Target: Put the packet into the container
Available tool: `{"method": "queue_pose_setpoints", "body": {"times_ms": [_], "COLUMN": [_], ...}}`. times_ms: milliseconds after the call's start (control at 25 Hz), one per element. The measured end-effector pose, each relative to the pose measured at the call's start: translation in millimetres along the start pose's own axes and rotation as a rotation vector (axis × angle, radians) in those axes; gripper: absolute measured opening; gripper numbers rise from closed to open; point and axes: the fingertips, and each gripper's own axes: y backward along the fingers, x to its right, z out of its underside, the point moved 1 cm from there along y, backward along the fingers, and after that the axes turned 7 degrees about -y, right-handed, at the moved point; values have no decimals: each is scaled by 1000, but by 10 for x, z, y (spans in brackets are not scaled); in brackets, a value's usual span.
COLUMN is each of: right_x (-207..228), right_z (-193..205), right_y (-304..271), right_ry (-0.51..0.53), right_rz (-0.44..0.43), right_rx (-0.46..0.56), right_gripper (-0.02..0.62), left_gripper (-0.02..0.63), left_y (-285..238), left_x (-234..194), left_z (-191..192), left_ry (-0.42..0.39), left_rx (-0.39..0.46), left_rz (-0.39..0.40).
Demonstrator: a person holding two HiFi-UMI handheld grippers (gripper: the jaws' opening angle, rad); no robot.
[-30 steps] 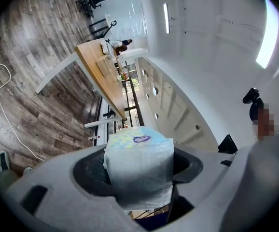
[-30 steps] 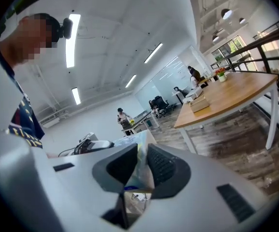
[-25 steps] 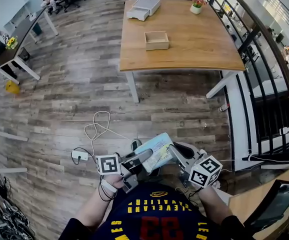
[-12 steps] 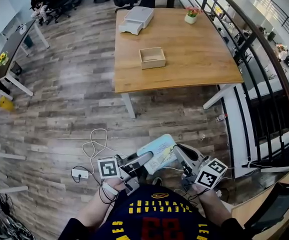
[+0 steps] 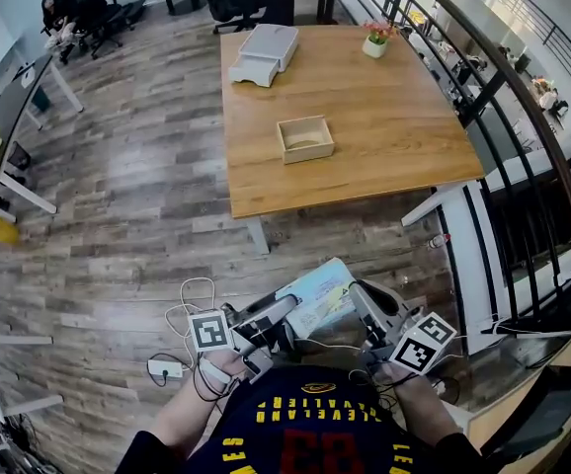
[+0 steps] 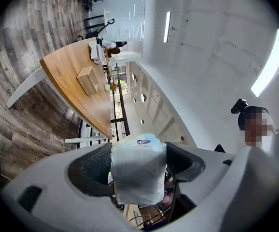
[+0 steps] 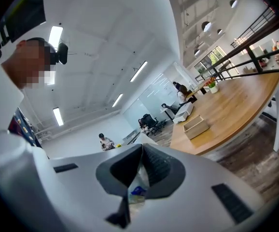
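The packet (image 5: 317, 299), pale blue and white, hangs level between both grippers close in front of the person's chest. My right gripper (image 5: 357, 292) is shut on its thin edge, and in the right gripper view the packet (image 7: 135, 192) is pinched between the closed pads of that gripper (image 7: 140, 170). My left gripper (image 5: 290, 309) has just been opening; in its own view the packet (image 6: 138, 173) fills the wide gap of the gripper (image 6: 139, 153). The container (image 5: 306, 138), an open wooden box, stands on the wooden table (image 5: 384, 117) ahead, well beyond both grippers.
A white drawer unit (image 5: 263, 40) and a flower pot (image 5: 374, 39) stand at the table's far end. A dark railing (image 5: 483, 97) runs along the right. Cables (image 5: 192, 299) and a power strip (image 5: 162, 367) lie on the wooden floor near the person's feet.
Both grippers have moved towards the table with the packet between them. The table and box sit lower and nearer in the head view. The left jaws stand wider round the packet.
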Motion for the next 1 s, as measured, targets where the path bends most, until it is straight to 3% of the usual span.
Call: {"method": "queue_pose_setpoints", "body": {"times_ms": [200,360,520,600,1000], "right_x": [52,160,309,415,942], "right_z": [-91,-166,-211,-278,-990], "right_y": [-198,-288,-393,-455,-953], "right_ry": [7,8,-4,-23,-3], "right_rz": [33,53,65,69,22], "right_rx": [3,6,2,8,19], "right_gripper": [15,14,14,12,12], "left_gripper": [331,331,331,331,330], "left_y": [-28,-5,-108,-161,-758], "left_x": [-96,-335,-323,-365,-711], "left_z": [-183,-291,-397,-462,-912], "left_ry": [48,-43,38,36,-200], "left_rx": [13,-3,14,18,-10], "left_rz": [14,23,-37,-64,-202]}}
